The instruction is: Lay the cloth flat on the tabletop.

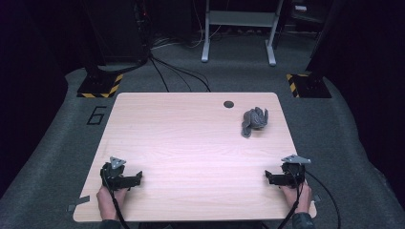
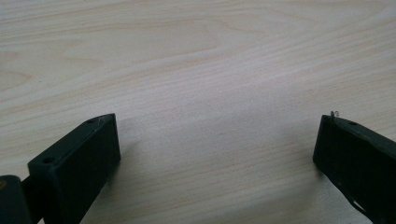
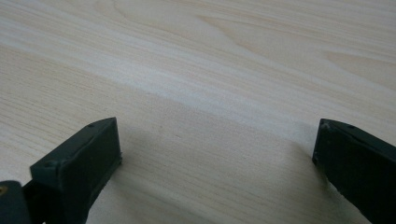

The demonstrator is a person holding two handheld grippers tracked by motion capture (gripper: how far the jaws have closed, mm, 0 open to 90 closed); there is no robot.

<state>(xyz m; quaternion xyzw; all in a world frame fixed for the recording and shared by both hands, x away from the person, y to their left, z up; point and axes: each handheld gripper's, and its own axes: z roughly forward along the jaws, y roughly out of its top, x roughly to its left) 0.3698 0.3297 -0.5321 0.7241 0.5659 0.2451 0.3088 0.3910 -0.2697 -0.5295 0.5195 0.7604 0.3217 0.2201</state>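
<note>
A crumpled grey glove (image 1: 254, 120) lies on the light wooden table (image 1: 191, 143), toward its far right. My left gripper (image 1: 138, 177) rests near the front left corner, held by a hand, jaws pointing toward the table's middle. In the left gripper view its black jaws (image 2: 217, 135) stand wide apart over bare wood, nothing between them. My right gripper (image 1: 268, 178) rests near the front right corner, pointing inward. The right gripper view has its jaws (image 3: 217, 140) spread wide over bare wood, holding nothing. Both grippers are far from the glove.
A dark round cable hole (image 1: 229, 104) sits in the table near its far edge. Beyond the table are a white frame stand (image 1: 239, 28), floor cables (image 1: 176, 71) and yellow-black striped bases (image 1: 100, 88). A "6" (image 1: 97, 115) is marked on the grey floor at left.
</note>
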